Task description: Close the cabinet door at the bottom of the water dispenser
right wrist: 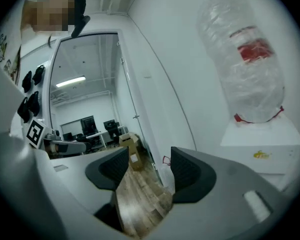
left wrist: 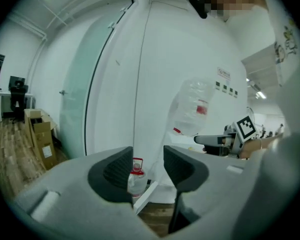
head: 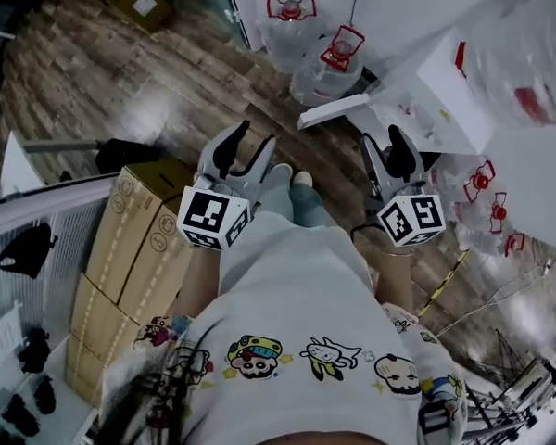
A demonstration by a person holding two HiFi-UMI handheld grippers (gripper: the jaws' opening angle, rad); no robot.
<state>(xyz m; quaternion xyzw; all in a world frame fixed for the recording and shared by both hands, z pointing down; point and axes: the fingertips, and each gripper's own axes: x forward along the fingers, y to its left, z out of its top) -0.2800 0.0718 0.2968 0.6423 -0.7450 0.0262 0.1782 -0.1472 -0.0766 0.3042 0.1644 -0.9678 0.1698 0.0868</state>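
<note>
Hovering short of the water dispenser, both empty: left gripper jaws partly apart, right gripper jaws wide; cabinet door juts open at the base, nearer the right gripper; open jaws probably suit a flat push.

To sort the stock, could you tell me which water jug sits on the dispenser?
The clear jug with the red label, neck down atop the white dispenser; the other jugs stand on the floor.
</note>
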